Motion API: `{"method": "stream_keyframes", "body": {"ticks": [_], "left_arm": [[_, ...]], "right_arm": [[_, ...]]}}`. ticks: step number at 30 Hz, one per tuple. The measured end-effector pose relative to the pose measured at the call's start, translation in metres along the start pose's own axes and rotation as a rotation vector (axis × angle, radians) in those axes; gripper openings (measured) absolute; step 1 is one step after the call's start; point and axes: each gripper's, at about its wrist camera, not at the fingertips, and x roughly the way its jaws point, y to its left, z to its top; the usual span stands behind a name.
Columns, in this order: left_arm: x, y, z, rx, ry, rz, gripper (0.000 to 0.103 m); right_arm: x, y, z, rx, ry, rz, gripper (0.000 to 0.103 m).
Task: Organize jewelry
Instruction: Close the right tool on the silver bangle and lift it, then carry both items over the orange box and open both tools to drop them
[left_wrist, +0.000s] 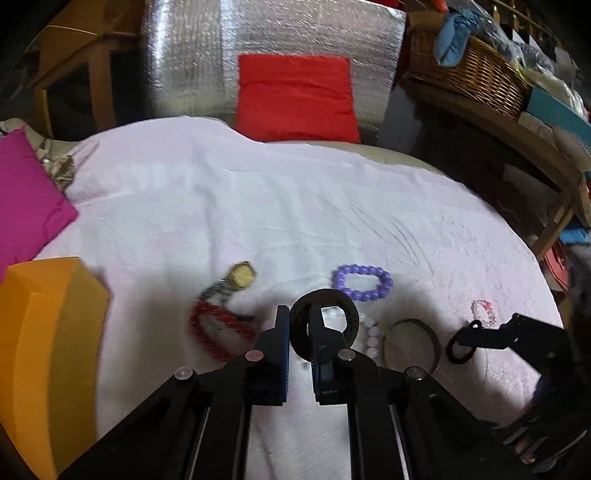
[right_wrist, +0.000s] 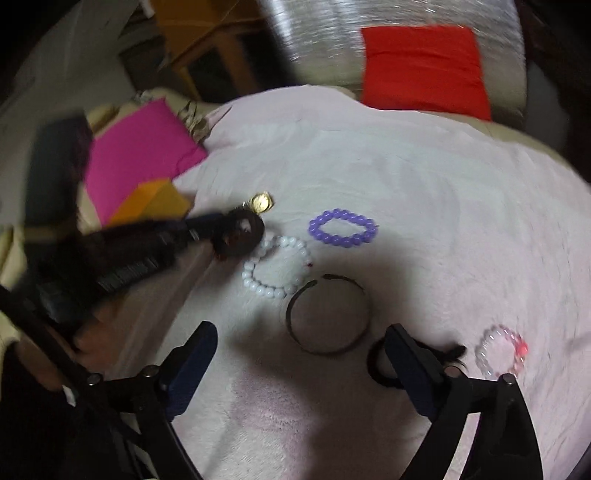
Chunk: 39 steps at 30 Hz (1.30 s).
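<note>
Left gripper (left_wrist: 300, 325) clenched on a wide dark ring bangle (left_wrist: 324, 325), one finger passed through the hoop, the bangle lifted above the white cloth (left_wrist: 258, 206). Right gripper (right_wrist: 301, 343) released, fingers spread wide, low over the cloth, its right finger lying across a thin black hair tie (right_wrist: 380, 365).

Just beyond the right gripper, between its fingers, a thin brown open bangle (right_wrist: 327, 314) flat on the cloth. To the right of it, near the right finger, a small clear-and-pink bead bracelet (right_wrist: 502, 350). Farther and left of the brown bangle, a white bead bracelet (right_wrist: 275, 266), touching or nearly touching the held dark bangle in the right view. Beyond that, a purple bead bracelet (right_wrist: 343, 227), apart from the white one.

In the left view, left of the gripper, a red bead bracelet (left_wrist: 218, 332) with a gold watch (left_wrist: 240, 275) just past it, the watch strap reaching down to the red beads. Orange block (left_wrist: 48, 354) at the near left edge. Magenta cushion (left_wrist: 26, 199) farther left. Red cushion (left_wrist: 297, 98) at the far edge of the cloth against silver padded sheeting (left_wrist: 280, 33). Wicker basket (left_wrist: 469, 74) on a wooden shelf at far right.
</note>
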Motion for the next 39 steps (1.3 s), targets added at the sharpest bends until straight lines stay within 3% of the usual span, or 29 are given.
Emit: {"method": "stream_keyframes", "body": {"ticks": [6, 9, 10, 17, 21, 24, 30, 34, 39], "left_arm": [[-0.015, 0.014, -0.005, -0.020, -0.012, 0.053, 0.010], [-0.025, 0.026, -0.008, -0.042, -0.020, 0.068, 0.010], [-0.029, 0.029, -0.009, -0.052, -0.025, 0.076, 0.010], [-0.076, 0.053, -0.018, -0.124, -0.095, 0.127, 0.010], [-0.109, 0.069, -0.024, -0.183, -0.149, 0.178, 0.010], [-0.132, 0.089, -0.033, -0.254, -0.183, 0.235, 0.010], [-0.175, 0.137, -0.071, -0.392, -0.211, 0.441, 0.011], [-0.183, 0.176, -0.102, -0.494, -0.159, 0.547, 0.011], [-0.178, 0.216, -0.132, -0.584, -0.084, 0.594, 0.011]], "right_arm": [[0.024, 0.000, 0.001, -0.027, 0.037, -0.067, 0.095], [0.027, -0.002, 0.002, -0.014, 0.049, -0.097, 0.065], [0.025, -0.003, 0.002, -0.015, 0.044, -0.110, 0.063], [0.009, -0.002, 0.006, 0.010, 0.032, -0.105, 0.063], [-0.019, 0.013, 0.015, 0.020, -0.046, -0.061, 0.063], [-0.035, 0.041, 0.022, 0.017, -0.114, 0.015, 0.063], [-0.025, 0.117, 0.036, -0.012, -0.165, 0.117, 0.063], [0.000, 0.170, 0.054, -0.057, -0.143, 0.184, 0.063], [0.045, 0.238, 0.084, -0.090, -0.104, 0.223, 0.063]]}}
